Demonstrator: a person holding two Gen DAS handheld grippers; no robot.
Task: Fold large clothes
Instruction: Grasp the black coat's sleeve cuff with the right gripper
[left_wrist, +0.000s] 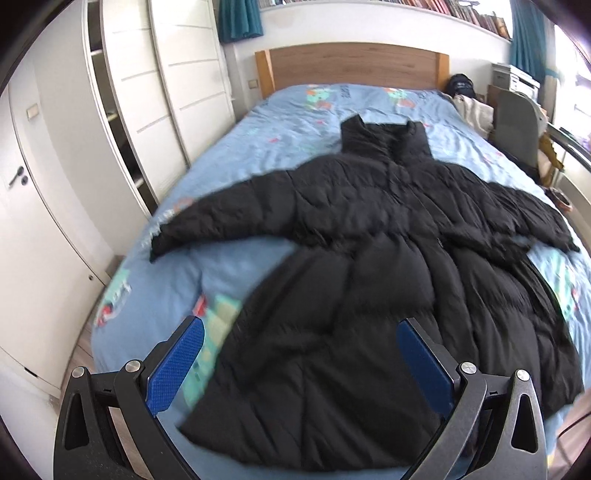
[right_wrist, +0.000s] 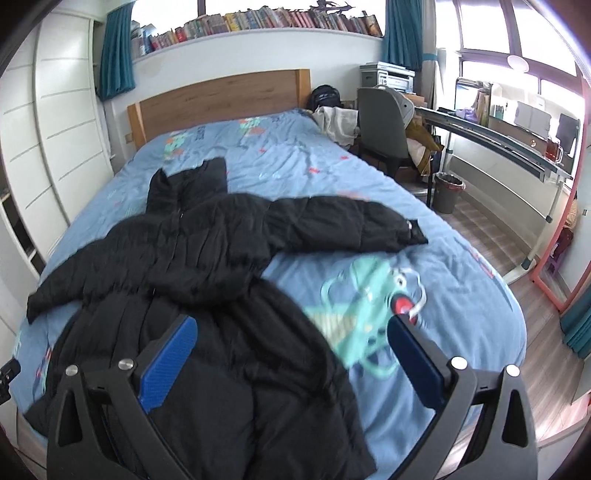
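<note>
The black coat (left_wrist: 369, 266) lies spread flat on the bed (left_wrist: 229, 258), sleeves out. Both the left hand-held gripper (left_wrist: 299, 365) and right hand-held gripper (right_wrist: 291, 362) hover released above its hem; folding hasn't begun, so next likely grasp a sleeve

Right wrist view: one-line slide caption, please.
Open right gripper above a black puffer coat spread flat, sleeves out, on a blue bedspread.

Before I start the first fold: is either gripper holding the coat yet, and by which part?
Nothing is held. The left gripper and right gripper are both open above the black coat, spread on the bed.
</note>
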